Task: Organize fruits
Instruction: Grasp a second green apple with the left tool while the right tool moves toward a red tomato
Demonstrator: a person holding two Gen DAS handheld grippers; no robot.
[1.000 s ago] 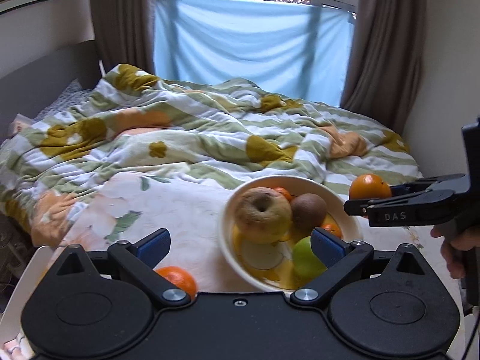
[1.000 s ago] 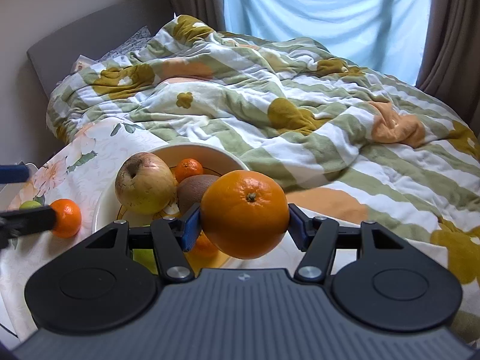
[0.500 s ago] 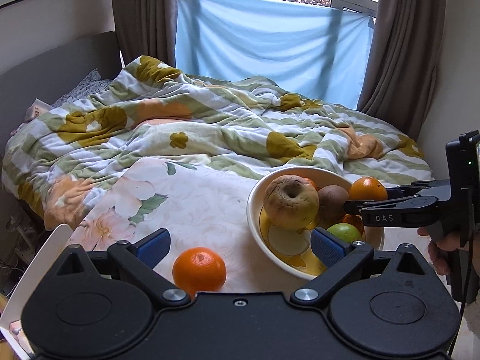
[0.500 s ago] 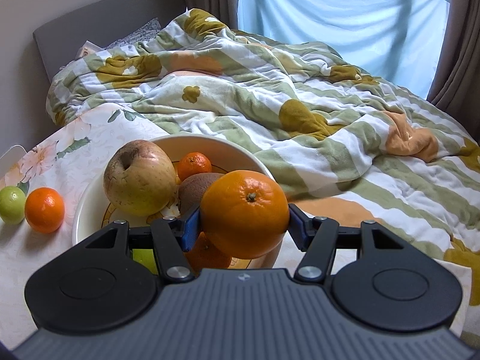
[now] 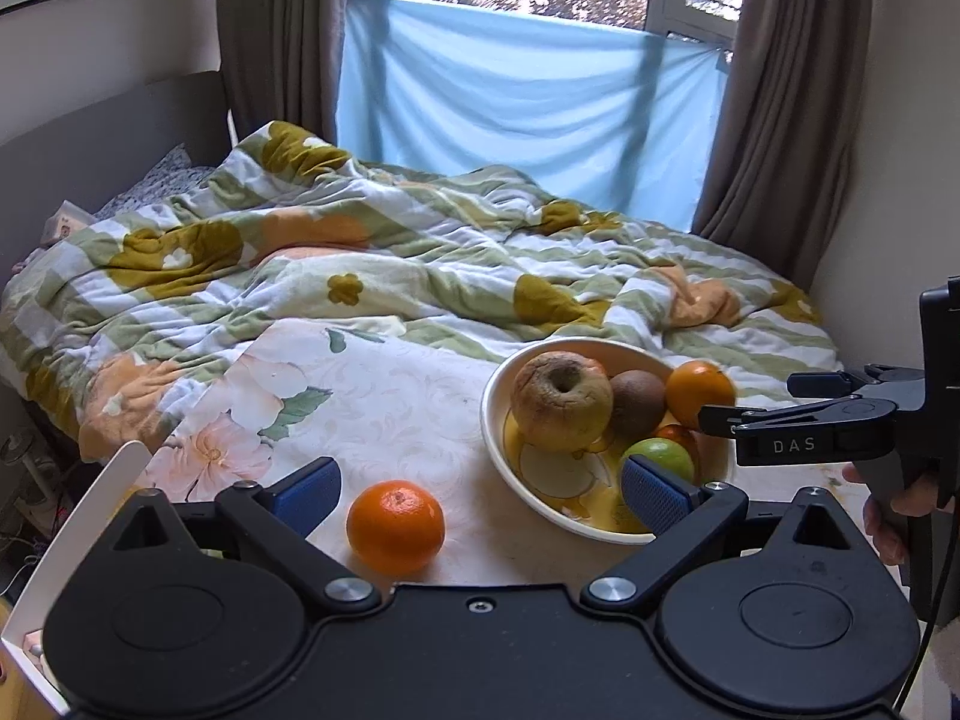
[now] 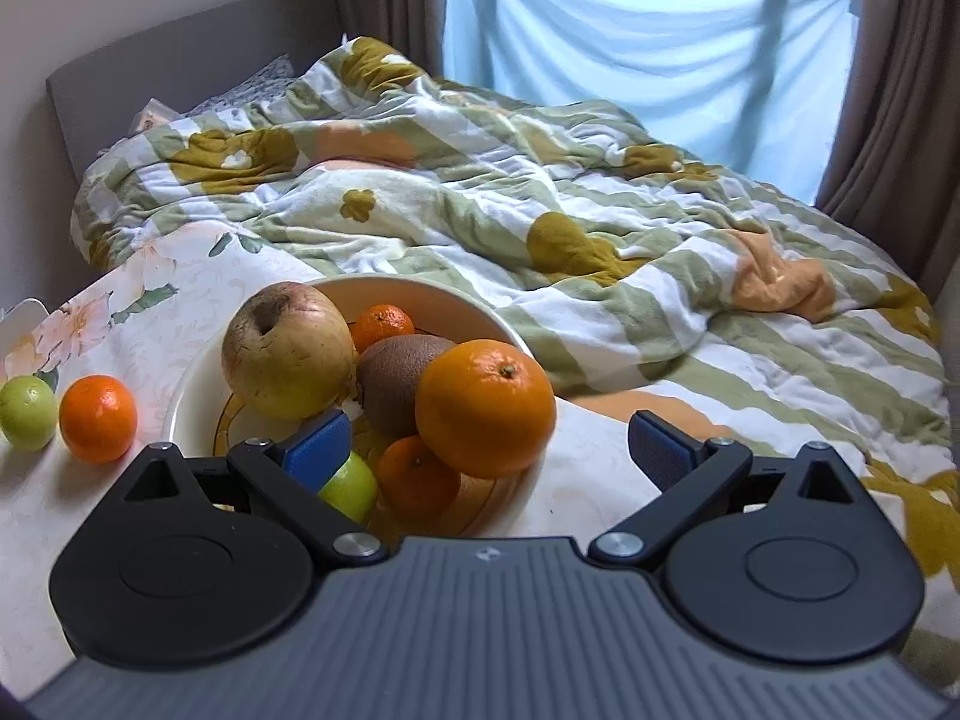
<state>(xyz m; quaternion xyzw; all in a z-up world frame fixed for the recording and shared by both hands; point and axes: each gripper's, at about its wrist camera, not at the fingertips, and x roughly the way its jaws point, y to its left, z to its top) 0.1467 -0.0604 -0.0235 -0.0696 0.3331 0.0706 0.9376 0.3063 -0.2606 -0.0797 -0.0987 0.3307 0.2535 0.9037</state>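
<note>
Now the right gripper [image 6: 489, 444] is spread wide, and the big orange [image 6: 485, 408] sits free in the bowl [image 6: 420, 300] at center frame, against the kiwi [image 6: 399, 381] and beside the apple [image 6: 288, 351]. Lower left, the left gripper [image 5: 480, 486] is also spread, empty, with a tangerine [image 5: 396, 527] on the counter [image 5: 384, 414] between its fingers. A lime [image 6: 27, 413] lies at the far left edge; whether it touches the tangerine is unclear.

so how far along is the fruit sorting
Done: the bowl holds an apple, kiwi, small oranges and a green fruit. In hand: nothing; the right gripper is open beside the big orange at the bowl's edge. Left: the orange and lime on the table.
</note>
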